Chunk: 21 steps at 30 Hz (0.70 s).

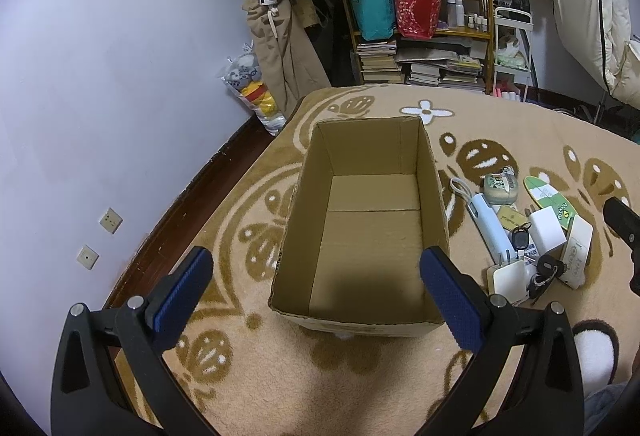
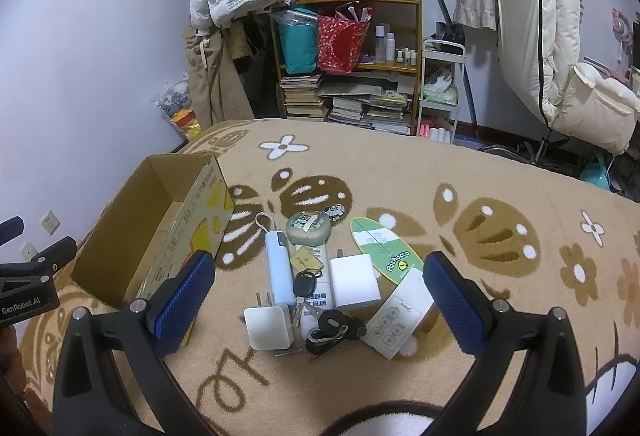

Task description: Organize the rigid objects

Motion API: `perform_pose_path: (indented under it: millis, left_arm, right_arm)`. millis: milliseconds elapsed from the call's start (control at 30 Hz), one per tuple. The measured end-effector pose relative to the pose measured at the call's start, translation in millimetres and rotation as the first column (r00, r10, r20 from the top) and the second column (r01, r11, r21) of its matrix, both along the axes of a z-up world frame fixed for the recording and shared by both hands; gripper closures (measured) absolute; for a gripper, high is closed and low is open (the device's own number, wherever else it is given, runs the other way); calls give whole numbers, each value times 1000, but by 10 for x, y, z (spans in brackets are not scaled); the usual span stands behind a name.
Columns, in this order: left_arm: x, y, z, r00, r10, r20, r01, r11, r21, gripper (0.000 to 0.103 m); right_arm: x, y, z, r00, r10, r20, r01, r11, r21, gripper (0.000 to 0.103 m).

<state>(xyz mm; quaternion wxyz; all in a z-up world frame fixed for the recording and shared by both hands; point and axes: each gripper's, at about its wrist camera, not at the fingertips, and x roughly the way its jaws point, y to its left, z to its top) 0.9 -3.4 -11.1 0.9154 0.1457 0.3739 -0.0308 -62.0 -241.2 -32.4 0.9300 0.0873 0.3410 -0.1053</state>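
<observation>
An open, empty cardboard box [image 1: 372, 224] stands on the patterned rug, seen also as the box [image 2: 160, 220] at the left of the right wrist view. My left gripper [image 1: 316, 296] hangs open above the box's near edge, holding nothing. To the right of the box lies a pile: a pale blue power bank [image 2: 278, 268], a white plug adapter [image 2: 268, 328], a white cube charger [image 2: 354, 283], black car keys [image 2: 332, 328], a round green tin [image 2: 308, 228], a green oval card [image 2: 386, 250] and a white remote [image 2: 400, 320]. My right gripper [image 2: 318, 296] is open above this pile.
The beige rug [image 2: 400, 171] covers the floor. A bookshelf [image 2: 348, 67] with bags and stacked books stands at the back, coats hang left of it, a folded white chair [image 2: 560, 47] at the right. A slippered foot [image 1: 592, 352] shows near the left gripper.
</observation>
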Motion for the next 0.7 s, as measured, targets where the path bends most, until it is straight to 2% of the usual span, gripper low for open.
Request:
perform_pose_path:
  millis: [500,700]
  left_arm:
    - [-4,20,21,1000,10,0,-10,1000,4,1]
    - [81,54,26,1000,15,-15,-15,1000,-2,1]
  right_arm:
    - [-4,-7,3,1000,-6,2,6,1000,7,0]
    - [74,-18,-114,1000,0,-29,1,1000,30,0]
